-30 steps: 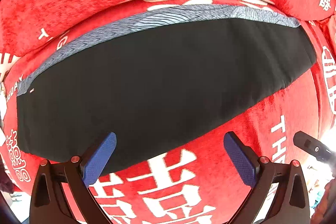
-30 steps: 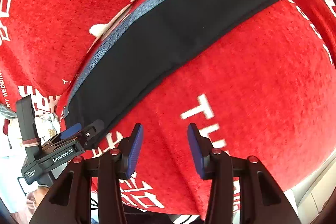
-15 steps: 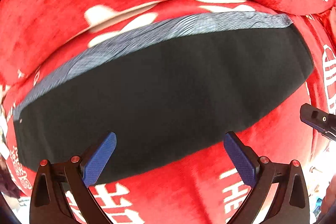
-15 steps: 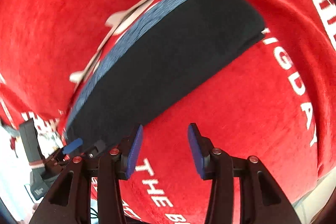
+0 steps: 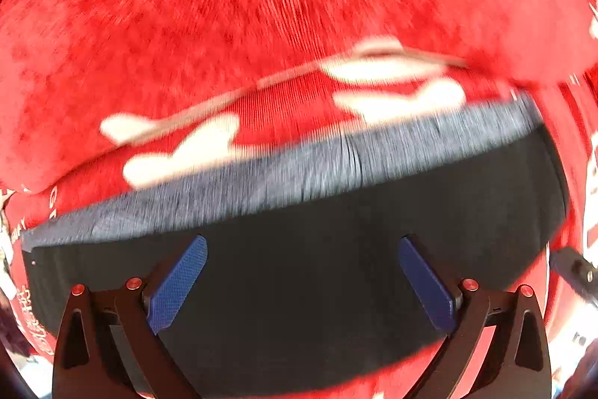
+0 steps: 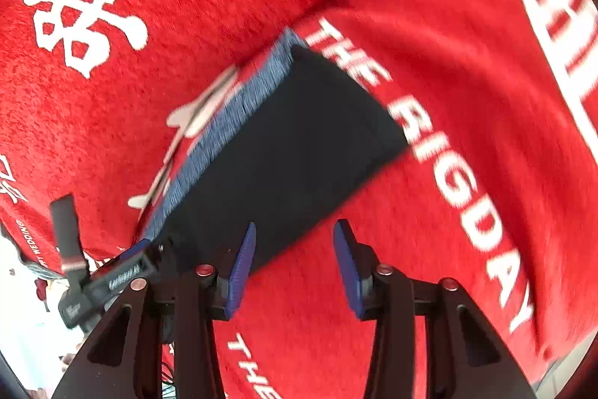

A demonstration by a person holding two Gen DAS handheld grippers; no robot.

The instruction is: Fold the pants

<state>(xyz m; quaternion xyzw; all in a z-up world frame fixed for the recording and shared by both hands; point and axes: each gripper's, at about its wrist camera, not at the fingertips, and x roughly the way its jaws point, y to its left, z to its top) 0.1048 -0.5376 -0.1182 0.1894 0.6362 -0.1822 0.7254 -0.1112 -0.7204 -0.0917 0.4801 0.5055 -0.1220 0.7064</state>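
Note:
The black pants (image 5: 336, 249) lie flat in a long folded strip on a red cloth, with a blue-grey patterned band (image 5: 299, 174) along their far edge. My left gripper (image 5: 302, 272) is open and empty, low over the middle of the strip. In the right wrist view the pants (image 6: 291, 144) run from lower left to centre, with one narrow end near the white lettering. My right gripper (image 6: 295, 257) is open and empty above the near long edge. The left gripper (image 6: 123, 272) shows at the lower left of that view, at the pants' other end.
The red velvet cloth (image 6: 448, 249) with white lettering and characters covers the whole surface. A red cushioned back (image 5: 261, 6) rises behind the pants. The cloth's front edge (image 6: 560, 361) drops off at the lower right. The right gripper's tip (image 5: 572, 268) shows at the left view's right edge.
Both grippers have moved forward toward the pants. The left one has gone from the near edge to over the black fabric. The right one has swung toward the pants' end.

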